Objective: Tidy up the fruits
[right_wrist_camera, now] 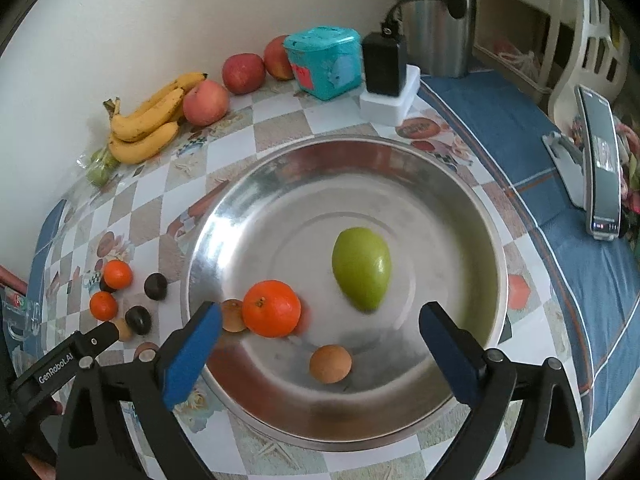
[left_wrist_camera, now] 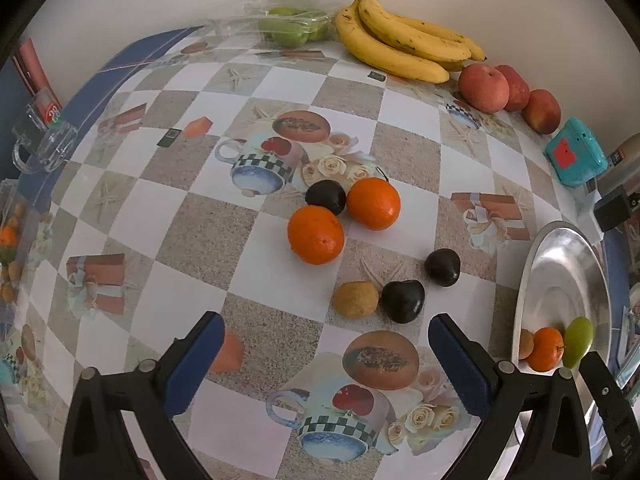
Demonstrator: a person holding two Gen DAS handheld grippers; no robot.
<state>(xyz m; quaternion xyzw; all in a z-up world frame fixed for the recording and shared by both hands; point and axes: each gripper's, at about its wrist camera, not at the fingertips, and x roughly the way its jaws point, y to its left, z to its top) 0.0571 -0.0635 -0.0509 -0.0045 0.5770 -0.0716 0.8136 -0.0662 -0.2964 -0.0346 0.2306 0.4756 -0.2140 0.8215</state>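
Steel tray (right_wrist_camera: 460, 208) sits at the right end of the worktop (left_wrist_camera: 248, 264) and looks like the collection point: it already holds a green fruit (right_wrist_camera: 362, 268), an orange (right_wrist_camera: 272, 308), a small tan fruit (right_wrist_camera: 330, 363) and what looks like another brownish one, half hidden behind the left jaw pad. My read: loose fruit goes into the tray, sorting partly done.

Right gripper (right_wrist_camera: 320, 344) hovers over the tray, jaws wide, nothing between them. Tan fruit lies just ahead of the jaw gap, roughly centred; green fruit further ahead, right of centre, and blurred, possibly rolling. Orange sits toward the left jaw.

Left gripper (left_wrist_camera: 326, 356) hangs above the worktop, jaws wide and empty. Remaining loose fruit is all ahead of it, none between the jaws:
- brown fruit (left_wrist_camera: 356, 299) touching a dark fruit (left_wrist_camera: 403, 301), nearest, slightly right of the jaw centreline
- second dark fruit (left_wrist_camera: 442, 267) further right, toward the tray
- two oranges (left_wrist_camera: 316, 235) (left_wrist_camera: 373, 203) with a third dark fruit (left_wrist_camera: 325, 197) wedged between them, farther out

Bananas (left_wrist_camera: 400, 46), apples (left_wrist_camera: 484, 88) and bagged green fruit (left_wrist_camera: 292, 28) are lined along the wall, well apart from both grippers; likely already parked or not part of the sort.

Judgement: brown/dark pair is the easiest next pick for the left side. They touch, so closing on one risks nudging the other.
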